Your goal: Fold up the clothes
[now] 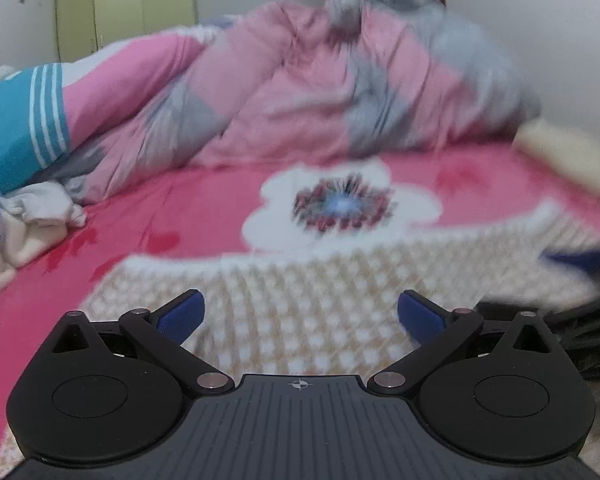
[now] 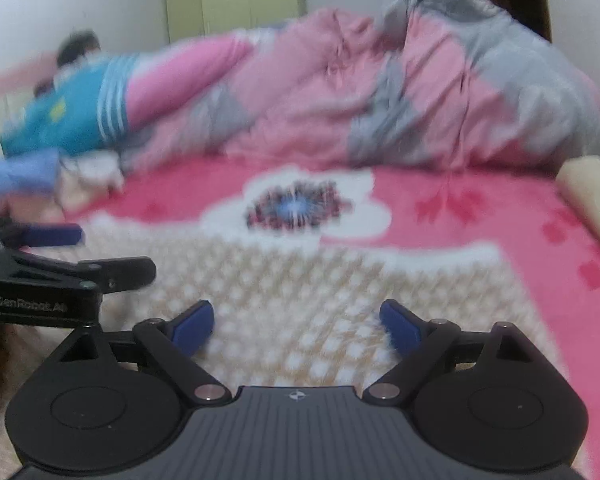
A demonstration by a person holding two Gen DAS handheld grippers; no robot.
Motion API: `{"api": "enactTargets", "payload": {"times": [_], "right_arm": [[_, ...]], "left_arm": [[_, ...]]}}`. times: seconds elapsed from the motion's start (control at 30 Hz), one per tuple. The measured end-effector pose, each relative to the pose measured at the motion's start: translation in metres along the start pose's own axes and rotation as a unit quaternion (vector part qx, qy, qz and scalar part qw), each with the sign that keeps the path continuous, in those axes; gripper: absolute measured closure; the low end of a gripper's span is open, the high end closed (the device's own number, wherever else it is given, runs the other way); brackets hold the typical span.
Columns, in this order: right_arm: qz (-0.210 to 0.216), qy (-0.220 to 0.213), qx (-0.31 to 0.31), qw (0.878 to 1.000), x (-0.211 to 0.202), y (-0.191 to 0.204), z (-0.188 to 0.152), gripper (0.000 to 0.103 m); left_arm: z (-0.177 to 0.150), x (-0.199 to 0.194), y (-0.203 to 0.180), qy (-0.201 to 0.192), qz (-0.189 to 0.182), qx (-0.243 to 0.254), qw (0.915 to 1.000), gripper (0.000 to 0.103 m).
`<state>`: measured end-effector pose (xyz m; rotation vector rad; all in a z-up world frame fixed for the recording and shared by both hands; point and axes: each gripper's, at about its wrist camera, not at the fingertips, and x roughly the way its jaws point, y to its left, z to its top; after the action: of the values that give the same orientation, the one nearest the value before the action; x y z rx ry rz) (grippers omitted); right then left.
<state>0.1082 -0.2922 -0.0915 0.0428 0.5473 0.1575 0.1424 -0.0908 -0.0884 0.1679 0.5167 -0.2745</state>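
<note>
Only the right wrist view shows the left claw (image 2: 50, 236) from the side, low at the left edge over the beige-and-white patterned garment (image 2: 320, 300); the left wrist view catches just a blurred blue tip of the right claw (image 1: 572, 260) at its right edge. Both claws point forward, level and low over the garment, which lies flat on the pink bed sheet (image 2: 480, 216) just in front of the white flower print (image 2: 296, 204). The left claw (image 1: 300, 314) stands wide open with nothing between its blue pads (image 1: 182, 314); the right claw (image 2: 296, 326) is likewise spread wide and empty. Beyond the flower print a pink-and-grey quilt (image 1: 340, 88) is heaped. Left of the print lie a person in a blue striped top (image 2: 72, 112) and a small pile of pale clothes (image 1: 32, 216). A cream pillow (image 2: 592, 196) sits right of the print. Both views are motion-blurred.
</note>
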Motion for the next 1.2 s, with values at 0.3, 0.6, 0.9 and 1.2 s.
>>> {"api": "enactTargets", "payload": {"times": [0.3, 0.6, 0.9, 1.2], "right_arm": [[-0.009, 0.001, -0.023, 1.0, -0.005, 0.007, -0.007, 0.008], [-0.032, 0.02, -0.056, 0.998, -0.016, 0.027, -0.019, 0.008], [-0.039, 0.044, -0.093, 0.994, -0.041, 0.058, -0.03, 0.012], [-0.026, 0.049, -0.093, 0.994, -0.079, 0.068, -0.033, 0.014]], "left_arm": [[-0.004, -0.007, 0.018, 0.008, 0.006, -0.023, 0.9997, 0.0], [-0.013, -0.029, 0.02, 0.04, 0.027, -0.005, 0.9988, 0.0], [-0.026, -0.047, 0.021, 0.055, 0.039, 0.025, 0.9974, 0.0], [-0.024, -0.076, 0.035, 0.048, 0.033, 0.025, 0.998, 0.0]]}}
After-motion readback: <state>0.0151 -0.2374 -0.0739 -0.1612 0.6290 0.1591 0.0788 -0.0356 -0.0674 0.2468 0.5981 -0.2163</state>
